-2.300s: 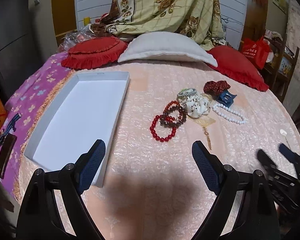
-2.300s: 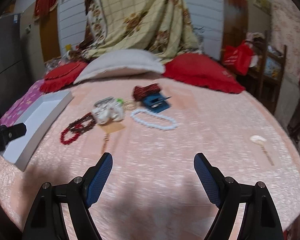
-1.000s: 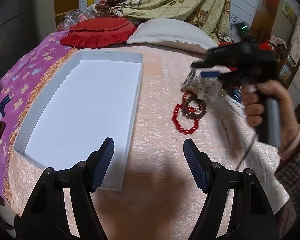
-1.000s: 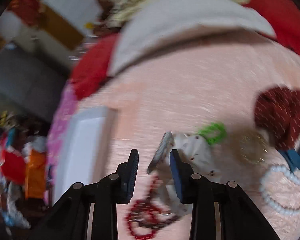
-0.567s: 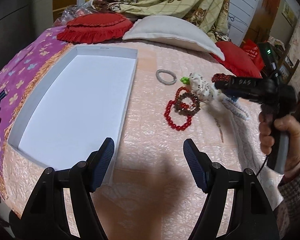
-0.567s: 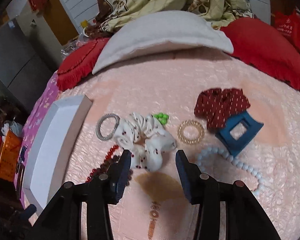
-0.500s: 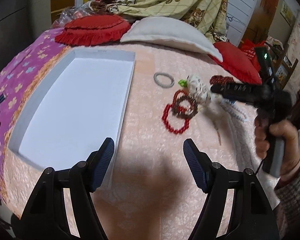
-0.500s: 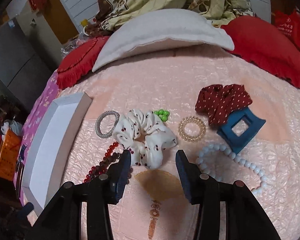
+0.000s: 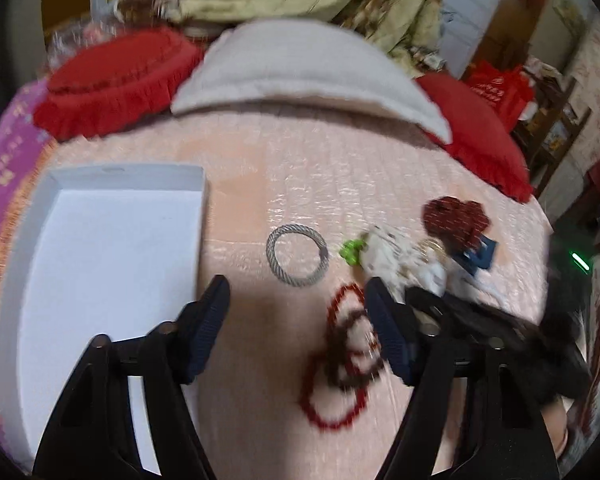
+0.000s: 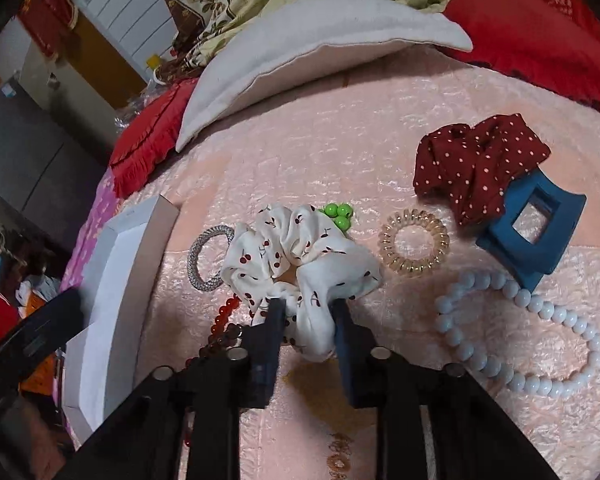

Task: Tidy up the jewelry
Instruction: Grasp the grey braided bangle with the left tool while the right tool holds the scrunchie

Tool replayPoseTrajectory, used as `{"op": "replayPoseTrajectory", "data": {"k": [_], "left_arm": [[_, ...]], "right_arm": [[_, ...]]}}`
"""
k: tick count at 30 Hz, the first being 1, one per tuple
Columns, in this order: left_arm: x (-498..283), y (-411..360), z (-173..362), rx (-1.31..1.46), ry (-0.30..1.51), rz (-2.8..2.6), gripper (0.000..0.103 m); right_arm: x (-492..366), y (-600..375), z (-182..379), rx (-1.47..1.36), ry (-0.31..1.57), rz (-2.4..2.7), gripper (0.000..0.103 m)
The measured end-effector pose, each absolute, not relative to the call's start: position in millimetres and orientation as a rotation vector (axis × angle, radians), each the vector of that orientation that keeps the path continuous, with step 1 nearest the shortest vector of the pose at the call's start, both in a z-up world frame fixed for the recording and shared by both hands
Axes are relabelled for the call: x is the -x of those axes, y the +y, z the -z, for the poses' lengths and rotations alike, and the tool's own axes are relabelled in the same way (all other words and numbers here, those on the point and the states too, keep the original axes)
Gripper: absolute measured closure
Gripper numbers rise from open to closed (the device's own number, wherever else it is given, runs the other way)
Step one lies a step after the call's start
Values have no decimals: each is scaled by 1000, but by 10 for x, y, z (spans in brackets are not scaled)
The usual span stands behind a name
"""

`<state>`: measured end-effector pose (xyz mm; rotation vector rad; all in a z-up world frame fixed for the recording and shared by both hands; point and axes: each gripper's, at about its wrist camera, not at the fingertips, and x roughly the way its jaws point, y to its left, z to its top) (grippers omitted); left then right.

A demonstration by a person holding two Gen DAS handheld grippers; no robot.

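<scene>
Right wrist view: the right tool [image 10: 306, 316], jaws just closing, pinched the white cherry-print scrunchie [image 10: 300, 256] lying on the pink bed [image 10: 300, 140]; the left tool [image 9: 296, 320], also narrowing, gaped with nothing held above the silver ring [image 9: 297, 255].

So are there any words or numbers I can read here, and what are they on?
White cherry scrunchie: tiny dark marks, maybe "A"; not sure.
Red bag: white print, too blurred to read.
Gold stitching on the bedspread: partly hidden, unreadable.
</scene>
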<state>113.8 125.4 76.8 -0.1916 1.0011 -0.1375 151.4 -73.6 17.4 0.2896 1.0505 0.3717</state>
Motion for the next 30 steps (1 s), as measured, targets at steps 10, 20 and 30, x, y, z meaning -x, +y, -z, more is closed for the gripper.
{"op": "replayPoseTrajectory", "data": {"k": [10, 20, 30], "left_arm": [[-1733, 1187, -248, 139, 1100, 99, 42], [-1705, 993, -224, 35, 1094, 124, 98], [-1239, 1148, -828, 142, 988, 154, 98]], "right_arm": [[-1493, -829, -134, -328, 1055, -403, 80], [-1525, -753, -118, -319, 1037, -389, 89], [-1203, -736, -524, -280, 959, -408, 95]]}}
